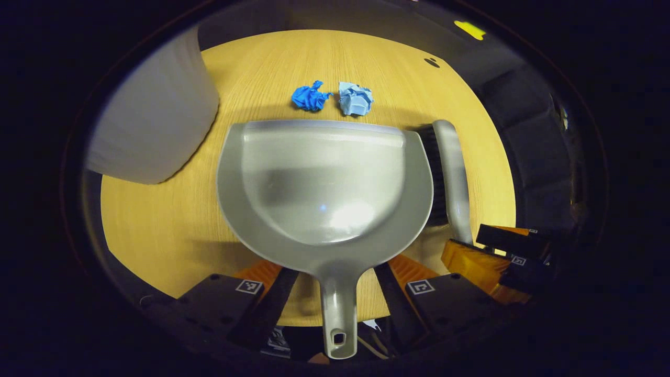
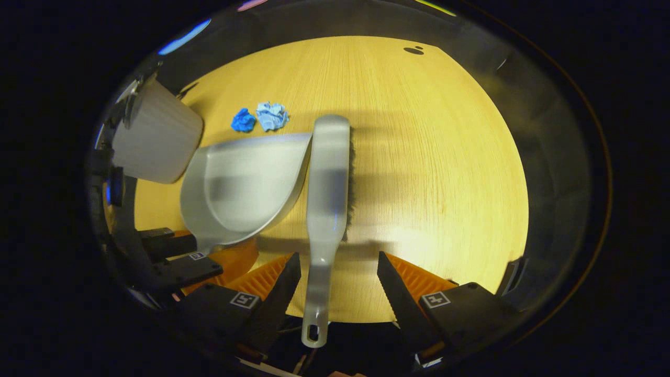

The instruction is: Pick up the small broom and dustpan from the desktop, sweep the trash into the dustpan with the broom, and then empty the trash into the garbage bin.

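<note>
Task status: no step is complete. The dustpan [image 1: 324,183] and the small broom [image 2: 327,183] both lie flat on the wooden desktop [image 2: 445,157], side by side and touching or nearly so. The two pieces of trash, a dark blue wad [image 1: 310,97] and a pale blue wad [image 1: 356,98], sit unswept just beyond the dustpan's front lip. The white garbage bin [image 1: 157,110] stands on the desktop to the left of the dustpan. Pick-up, sweeping and emptying all remain.

Pose: your left gripper [image 1: 337,285] is aligned along the dustpan handle, with its fingers spread wide on either side and no contact visible. Your right gripper [image 2: 339,283] straddles the broom handle the same way, jaws apart and not gripping. Judged from this, both grippers are positioned to close on their handles.
</note>
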The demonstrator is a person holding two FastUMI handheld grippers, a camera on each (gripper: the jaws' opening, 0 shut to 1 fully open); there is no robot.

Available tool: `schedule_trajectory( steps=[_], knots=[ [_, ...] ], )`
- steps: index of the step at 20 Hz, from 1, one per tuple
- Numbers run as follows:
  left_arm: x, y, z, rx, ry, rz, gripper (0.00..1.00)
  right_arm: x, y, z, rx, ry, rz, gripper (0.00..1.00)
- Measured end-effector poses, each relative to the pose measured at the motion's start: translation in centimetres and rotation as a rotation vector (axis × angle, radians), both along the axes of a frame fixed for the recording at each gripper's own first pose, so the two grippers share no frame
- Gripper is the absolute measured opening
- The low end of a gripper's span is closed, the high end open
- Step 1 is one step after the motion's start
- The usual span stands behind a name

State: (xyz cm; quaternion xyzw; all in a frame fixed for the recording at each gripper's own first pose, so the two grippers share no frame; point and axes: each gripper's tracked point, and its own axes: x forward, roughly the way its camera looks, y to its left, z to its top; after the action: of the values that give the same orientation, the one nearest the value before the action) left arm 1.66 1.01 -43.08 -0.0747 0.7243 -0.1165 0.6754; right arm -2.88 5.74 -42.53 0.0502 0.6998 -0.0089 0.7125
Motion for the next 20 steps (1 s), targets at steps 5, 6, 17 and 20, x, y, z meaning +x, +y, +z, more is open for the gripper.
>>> schedule_trajectory(
  steps=[5, 6, 17, 20],
  knots=[
    [2.0, 1.0, 0.1, -0.002, 0.018, 0.017, 0.82, 1.9, 0.3, -2.5, -0.071, 0.072, -0.031, 0.96],
    [2.2, 1.2, 0.1, 0.012, -0.001, 0.009, 0.82, 2.2, 0.3, -3.2, -0.074, 0.074, -0.043, 0.94],
    [1.5, 2.7, -1.0, 0.157, -0.139, -0.109, 0.40, 1.0, -0.3, -4.2, -0.026, 0.068, 0.038, 0.48],
    [1.1, 2.6, -1.0, 0.159, -0.148, -0.106, 0.32, 1.2, -0.3, -4.6, -0.018, 0.030, 0.047, 0.53]
  ],
)
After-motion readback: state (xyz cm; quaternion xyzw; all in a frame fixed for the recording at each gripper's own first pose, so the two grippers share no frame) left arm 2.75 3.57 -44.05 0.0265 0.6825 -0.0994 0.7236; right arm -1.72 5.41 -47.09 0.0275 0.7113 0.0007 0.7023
